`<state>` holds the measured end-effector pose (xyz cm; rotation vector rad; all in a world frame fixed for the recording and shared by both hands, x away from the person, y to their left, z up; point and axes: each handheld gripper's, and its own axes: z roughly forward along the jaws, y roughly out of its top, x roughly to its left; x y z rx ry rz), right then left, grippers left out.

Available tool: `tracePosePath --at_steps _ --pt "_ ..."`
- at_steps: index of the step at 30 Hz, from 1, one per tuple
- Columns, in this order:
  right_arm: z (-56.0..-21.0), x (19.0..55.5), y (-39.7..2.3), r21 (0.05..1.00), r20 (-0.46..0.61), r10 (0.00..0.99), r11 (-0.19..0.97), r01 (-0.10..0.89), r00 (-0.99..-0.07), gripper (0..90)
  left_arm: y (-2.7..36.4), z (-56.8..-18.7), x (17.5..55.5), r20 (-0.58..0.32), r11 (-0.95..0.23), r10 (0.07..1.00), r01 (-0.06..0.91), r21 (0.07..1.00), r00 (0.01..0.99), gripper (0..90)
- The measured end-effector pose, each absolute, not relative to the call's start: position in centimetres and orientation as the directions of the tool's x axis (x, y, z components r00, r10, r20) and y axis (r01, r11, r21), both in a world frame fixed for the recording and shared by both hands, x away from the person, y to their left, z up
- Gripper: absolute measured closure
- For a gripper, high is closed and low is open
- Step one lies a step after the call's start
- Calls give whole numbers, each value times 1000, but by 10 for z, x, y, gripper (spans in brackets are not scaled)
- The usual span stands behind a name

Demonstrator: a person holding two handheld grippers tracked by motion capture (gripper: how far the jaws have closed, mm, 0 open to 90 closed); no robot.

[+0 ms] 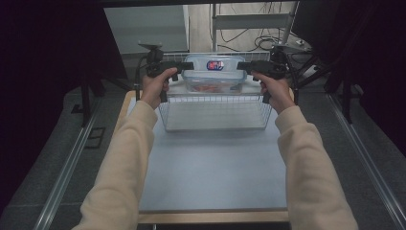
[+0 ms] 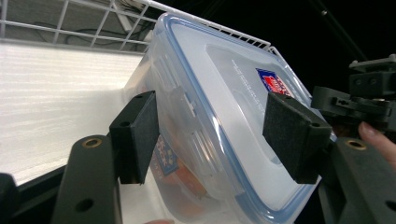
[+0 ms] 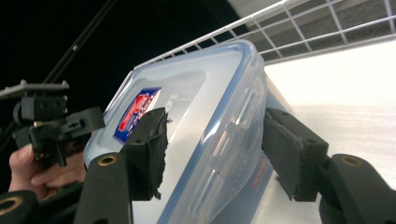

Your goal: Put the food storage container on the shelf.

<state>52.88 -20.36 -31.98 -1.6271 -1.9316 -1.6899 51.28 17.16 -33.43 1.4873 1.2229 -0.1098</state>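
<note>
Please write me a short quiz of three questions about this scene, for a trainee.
1. True or false: the clear plastic box with a blue-rimmed lid sits inside the white wire basket.
2. What is on the lid? A) a red-and-blue label B) green tape C) a spoon
3. Do the left hand-held gripper and the right hand-held gripper pinch the box?
Key: 1 true; 2 A; 3 no, each stands open around one end of the box.
</note>
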Motion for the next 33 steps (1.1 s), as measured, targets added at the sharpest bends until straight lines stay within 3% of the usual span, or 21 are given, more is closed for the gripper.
tracePosePath --at_steps 10,19,26,33 --pt "-314 520 -201 685 645 647 -254 683 -407 317 169 -331 504 -643 206 597 682 701 480 297" --pt "-303 498 -209 750 583 650 -199 631 -488 303 170 -320 481 -591 176 623 644 744 512 270" --pt "-307 486 -219 772 552 639 -149 618 -536 297 175 -317 455 -500 95 685 615 783 530 270" --pt "-312 463 -226 795 514 619 -82 601 -594 269 184 -319 416 -492 106 665 581 807 562 272"
